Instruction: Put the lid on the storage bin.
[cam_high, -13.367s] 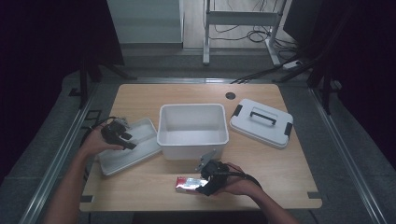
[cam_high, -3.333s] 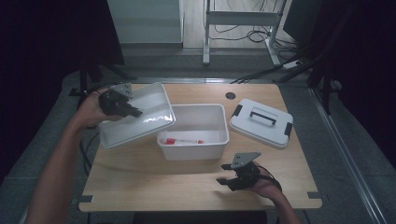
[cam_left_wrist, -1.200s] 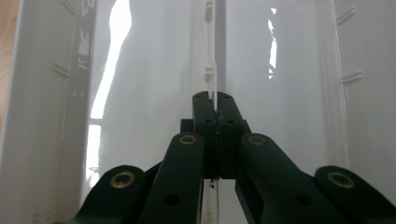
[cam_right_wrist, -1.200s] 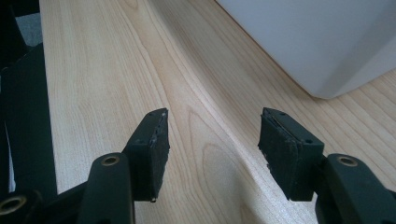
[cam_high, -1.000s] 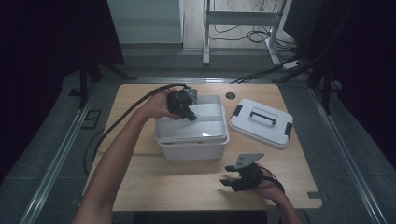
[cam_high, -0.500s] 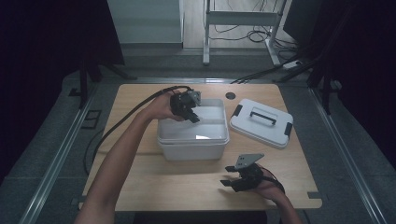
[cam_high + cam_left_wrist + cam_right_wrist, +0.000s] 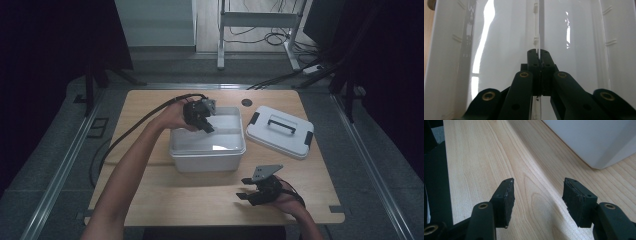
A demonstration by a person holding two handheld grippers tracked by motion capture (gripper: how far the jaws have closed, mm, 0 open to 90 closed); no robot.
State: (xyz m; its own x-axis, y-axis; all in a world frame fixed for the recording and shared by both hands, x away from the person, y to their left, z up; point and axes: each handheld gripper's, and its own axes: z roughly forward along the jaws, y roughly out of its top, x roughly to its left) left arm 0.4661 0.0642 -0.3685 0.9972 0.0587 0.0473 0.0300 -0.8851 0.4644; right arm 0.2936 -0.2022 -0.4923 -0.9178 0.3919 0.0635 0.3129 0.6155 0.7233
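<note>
Translucent white plastic lid, frame centre, is set on the white rectangular plastic bin; its ridge is pinched by left gripper fingers for seating. Right gripper fingers held wide, empty, parked on wooden worktop.

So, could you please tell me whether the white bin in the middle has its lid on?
On. The clear lid lies flat across the white bin, the left gripper shut on its centre ridge.
</note>
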